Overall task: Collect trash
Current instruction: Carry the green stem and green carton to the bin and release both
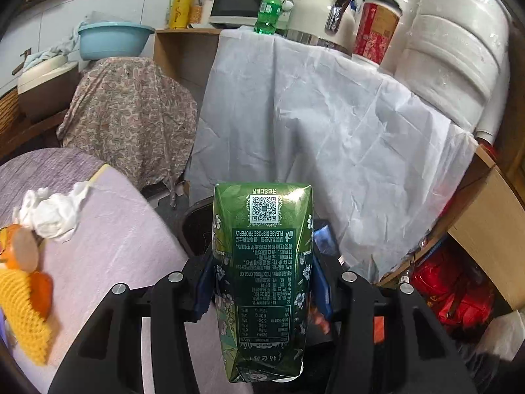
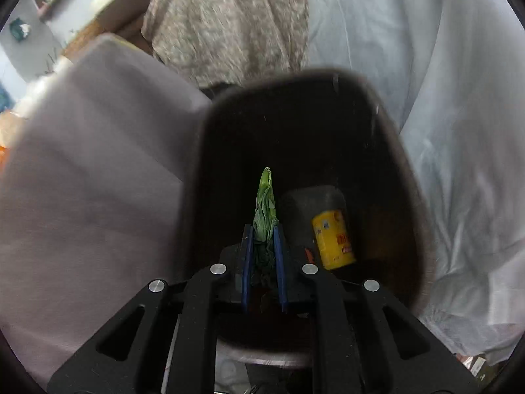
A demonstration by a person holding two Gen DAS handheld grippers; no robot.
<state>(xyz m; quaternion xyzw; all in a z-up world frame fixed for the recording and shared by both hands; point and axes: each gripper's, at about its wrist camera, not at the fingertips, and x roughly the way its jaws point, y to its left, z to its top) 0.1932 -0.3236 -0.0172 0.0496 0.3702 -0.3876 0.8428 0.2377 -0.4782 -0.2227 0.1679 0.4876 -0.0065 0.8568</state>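
Note:
My left gripper [image 1: 262,282] is shut on a green drink carton [image 1: 262,272], its blue pads pressing both sides; the carton stands upside down beside the table edge, with the dark bin [image 1: 193,226] just behind it. My right gripper [image 2: 264,249] is shut on a crumpled green wrapper [image 2: 265,207] and hangs over the open black bin [image 2: 295,151]. A yellow can [image 2: 333,239] lies at the bin's bottom. On the table [image 1: 108,246] at the left lie a crumpled white tissue [image 1: 52,213], orange peel [image 1: 19,246] and a yellow foam net [image 1: 23,308].
A white sheet [image 1: 328,124] drapes a counter bearing a green bottle [image 1: 269,13], a kettle, a red tin and paper rolls. A floral cloth [image 1: 131,121] covers something behind the bin. Red bags [image 1: 452,295] sit under a wooden shelf at right.

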